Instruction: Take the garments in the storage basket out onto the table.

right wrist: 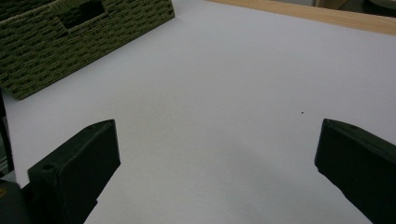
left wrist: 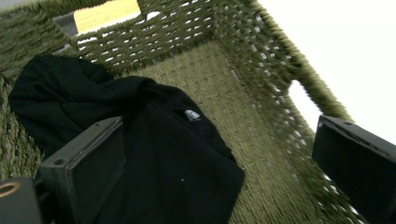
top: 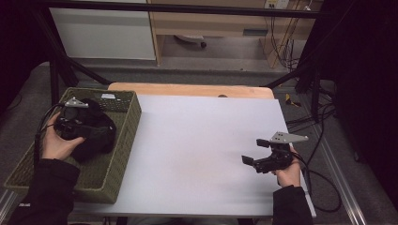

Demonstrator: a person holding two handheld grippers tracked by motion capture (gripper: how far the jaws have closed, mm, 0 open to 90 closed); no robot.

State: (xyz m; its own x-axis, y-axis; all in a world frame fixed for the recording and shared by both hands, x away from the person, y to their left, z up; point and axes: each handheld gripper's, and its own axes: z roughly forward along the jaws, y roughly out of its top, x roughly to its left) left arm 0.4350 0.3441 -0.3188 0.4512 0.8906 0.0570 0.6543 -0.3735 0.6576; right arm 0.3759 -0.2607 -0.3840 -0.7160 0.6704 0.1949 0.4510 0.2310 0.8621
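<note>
A black garment (top: 96, 136) lies bunched inside a green woven basket (top: 124, 136) at the table's left side. My left gripper (top: 89, 127) hangs over the basket, just above the cloth. In the left gripper view its jaws stand wide apart around empty air, so the left gripper (left wrist: 218, 125) is open, with the black garment (left wrist: 159, 154) below and the basket (left wrist: 261, 65) wall beyond. My right gripper (top: 255, 151) is open low over the white table (top: 197, 140) at the right. In the right gripper view the right gripper (right wrist: 218, 126) holds nothing.
A wooden strip (top: 187, 89) runs along the white table's far edge. The basket (right wrist: 70, 37) has a handle cut-out in its end wall. Cables (top: 324, 136) trail on the floor to the right, and black frame bars (top: 61, 61) stand behind the basket.
</note>
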